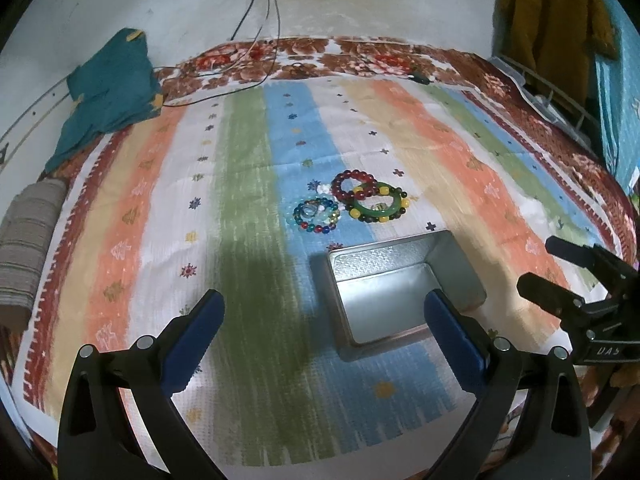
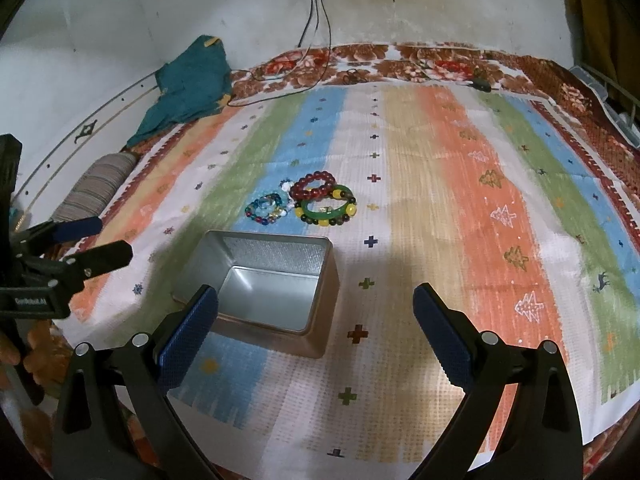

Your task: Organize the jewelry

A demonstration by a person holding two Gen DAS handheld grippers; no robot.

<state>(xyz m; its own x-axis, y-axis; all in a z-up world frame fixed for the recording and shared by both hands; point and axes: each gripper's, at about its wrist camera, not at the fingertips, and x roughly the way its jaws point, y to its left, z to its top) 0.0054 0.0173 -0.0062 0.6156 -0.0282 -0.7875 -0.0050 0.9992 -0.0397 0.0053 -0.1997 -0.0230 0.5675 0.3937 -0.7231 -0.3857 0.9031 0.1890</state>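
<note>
So with both the left tool [image 1: 324,334] and right tool [image 2: 316,330] spread wide and empty, reach past the open metal tin [image 2: 264,280] to the bracelets [image 2: 304,202] clustered beyond it on the striped bedspread [image 2: 440,200], pinching one bead strand only.

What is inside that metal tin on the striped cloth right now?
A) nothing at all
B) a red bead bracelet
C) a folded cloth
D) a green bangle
A: the metal tin shows only its bare shiny floor, while the bracelets lie in a cluster on the cloth beyond it.
</note>
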